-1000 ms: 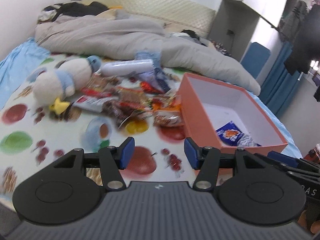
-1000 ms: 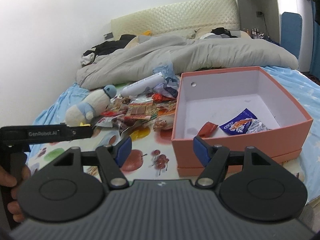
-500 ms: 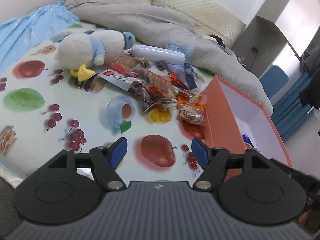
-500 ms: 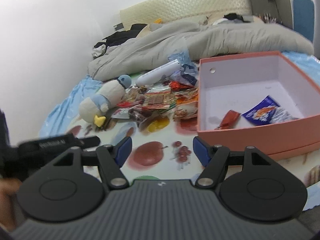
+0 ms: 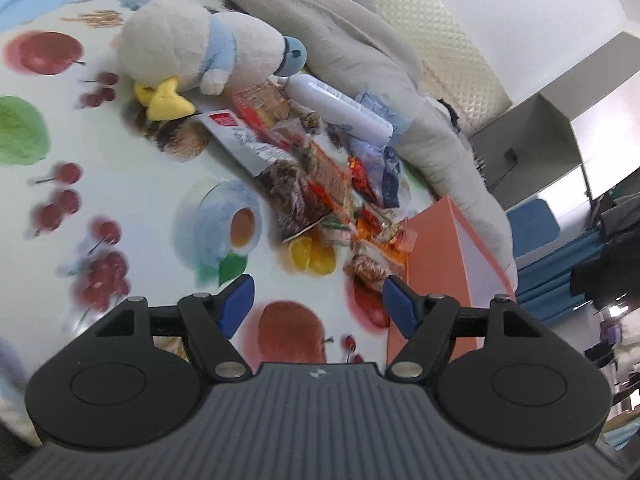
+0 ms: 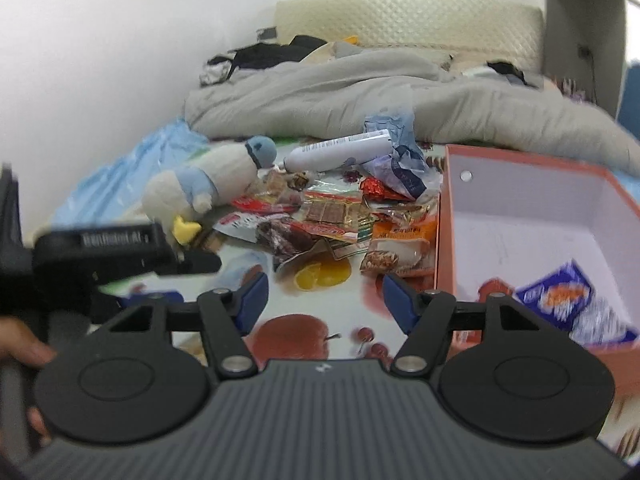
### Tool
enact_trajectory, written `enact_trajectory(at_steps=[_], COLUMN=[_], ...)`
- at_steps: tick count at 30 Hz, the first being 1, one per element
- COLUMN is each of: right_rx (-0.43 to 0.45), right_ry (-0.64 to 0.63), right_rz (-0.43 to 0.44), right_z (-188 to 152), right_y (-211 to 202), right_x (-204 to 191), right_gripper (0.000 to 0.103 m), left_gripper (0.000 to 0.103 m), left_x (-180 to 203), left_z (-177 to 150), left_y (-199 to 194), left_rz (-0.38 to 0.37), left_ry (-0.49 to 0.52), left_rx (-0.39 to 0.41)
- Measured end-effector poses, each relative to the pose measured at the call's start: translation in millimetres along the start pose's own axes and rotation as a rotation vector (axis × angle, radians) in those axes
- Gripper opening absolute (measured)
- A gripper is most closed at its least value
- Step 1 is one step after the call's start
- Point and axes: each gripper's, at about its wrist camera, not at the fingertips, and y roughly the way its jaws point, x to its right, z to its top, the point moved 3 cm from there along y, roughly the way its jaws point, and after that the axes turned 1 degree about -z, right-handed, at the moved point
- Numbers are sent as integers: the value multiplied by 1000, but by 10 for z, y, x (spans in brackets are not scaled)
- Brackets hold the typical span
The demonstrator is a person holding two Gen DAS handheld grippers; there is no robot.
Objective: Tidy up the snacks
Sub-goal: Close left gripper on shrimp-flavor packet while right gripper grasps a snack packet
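Both my left tongs point(image 5: 316, 306) and right tongs point(image 6: 323, 294) gape empty. Two or three packets sit in the orange box point(image 6: 520, 184); the snack pile point(image 6: 340, 224) just left of it awaits.

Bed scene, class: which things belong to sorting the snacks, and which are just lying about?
Job:
snack pile
orange box
blue packet

Lying about:
plush duck
white bottle
grey duvet

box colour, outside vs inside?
Box: orange outside, white inside. Shows best in the right wrist view.
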Motion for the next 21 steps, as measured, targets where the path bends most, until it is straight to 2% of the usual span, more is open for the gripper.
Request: enact_trajectory(at_steps=[4,8,13,17,19,21], right_rx=[9,-11,-22,-33,-45,-61], right_ry=[-99,-171,-266,-334,-393,-448], right_rz=[-33,-69,-129,-159,-180,-186], right_z=[12,16,34,47,29,4], right_y=[258,524,888,1129,1250,1371], right_x=[-113,-177,-248,-282,-318,-358], right_gripper=[55,49,48,48,38,35], left_gripper=[75,74,74,74,72,66], left_x=[-114,-289,-331,-379,-417,-453], left_z=[75,178,347,406,417,427], left_y=[265,561,828,1093,1219,1337], left_rz=[-45,-46,-70,-70,-72,-71], left_ry=[-27,-84,-66,-53,-41,-15], left_rx=[30,23,31,9,-5,-25])
